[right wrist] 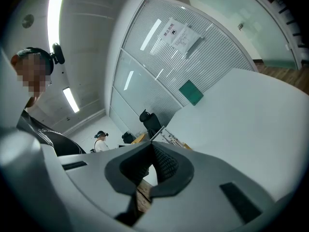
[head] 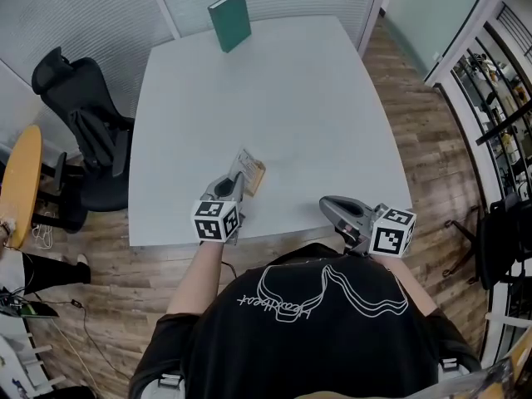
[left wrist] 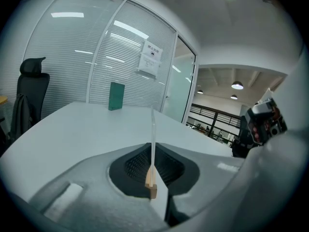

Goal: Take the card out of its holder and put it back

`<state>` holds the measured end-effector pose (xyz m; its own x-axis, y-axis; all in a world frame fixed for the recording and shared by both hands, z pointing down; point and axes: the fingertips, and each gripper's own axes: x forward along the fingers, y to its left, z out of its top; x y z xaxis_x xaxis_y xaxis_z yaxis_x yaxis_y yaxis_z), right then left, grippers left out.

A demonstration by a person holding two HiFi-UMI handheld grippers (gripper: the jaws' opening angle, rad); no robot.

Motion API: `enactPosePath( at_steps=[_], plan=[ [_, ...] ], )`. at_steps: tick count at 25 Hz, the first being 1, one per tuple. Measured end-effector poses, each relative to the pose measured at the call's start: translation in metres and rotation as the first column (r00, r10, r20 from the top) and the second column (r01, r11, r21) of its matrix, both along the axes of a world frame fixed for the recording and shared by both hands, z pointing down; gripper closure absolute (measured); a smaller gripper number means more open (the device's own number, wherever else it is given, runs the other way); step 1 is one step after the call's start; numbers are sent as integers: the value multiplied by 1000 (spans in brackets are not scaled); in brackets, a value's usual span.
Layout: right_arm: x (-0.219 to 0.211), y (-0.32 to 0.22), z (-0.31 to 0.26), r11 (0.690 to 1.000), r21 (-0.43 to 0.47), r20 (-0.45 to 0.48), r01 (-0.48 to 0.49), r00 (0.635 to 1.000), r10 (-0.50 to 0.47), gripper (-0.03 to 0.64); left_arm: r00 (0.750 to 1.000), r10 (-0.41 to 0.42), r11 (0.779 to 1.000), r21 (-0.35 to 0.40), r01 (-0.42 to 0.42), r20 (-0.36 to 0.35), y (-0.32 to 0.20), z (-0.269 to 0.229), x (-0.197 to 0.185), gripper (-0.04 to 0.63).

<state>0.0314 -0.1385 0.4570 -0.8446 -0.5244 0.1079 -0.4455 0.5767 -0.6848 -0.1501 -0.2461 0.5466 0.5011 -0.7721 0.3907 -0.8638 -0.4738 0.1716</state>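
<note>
Glass-walled office with slatted blinds | broad white rectangular table (head: pixel 291 98) is carrying a dark green book (head: pixel 229 21) at its far end | right gripper (head: pixel 326 203) is hovering at the near edge, jaws pressed together on nothing, probably free to pull | left gripper (head: pixel 239 185) is pinching the small wooden holder (left wrist: pixel 151 186) low over the table's front, steadying it | thin pale card (left wrist: pixel 153 139) is standing in it, long axis vertical, edge facing the left gripper's camera

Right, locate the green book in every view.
Head view: green book at top centre, far end of the table.
Left gripper view: book left of centre, upright.
Right gripper view: book right of centre.
Shared landmark: black office chair, left of the book in all three.
</note>
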Motion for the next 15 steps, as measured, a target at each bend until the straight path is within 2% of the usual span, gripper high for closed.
enactPosePath(
  at_steps=[11,15],
  plan=[
    [24,34,-16,1000,21,7,-6,1000,6,607,995,-104,990,97,104,1,24,-39,-12,571],
    [45,47,-15,999,23,9,-22,1000,22,607,988,-144,981,121,150,-57,41,-57,-10,571]
  ],
)
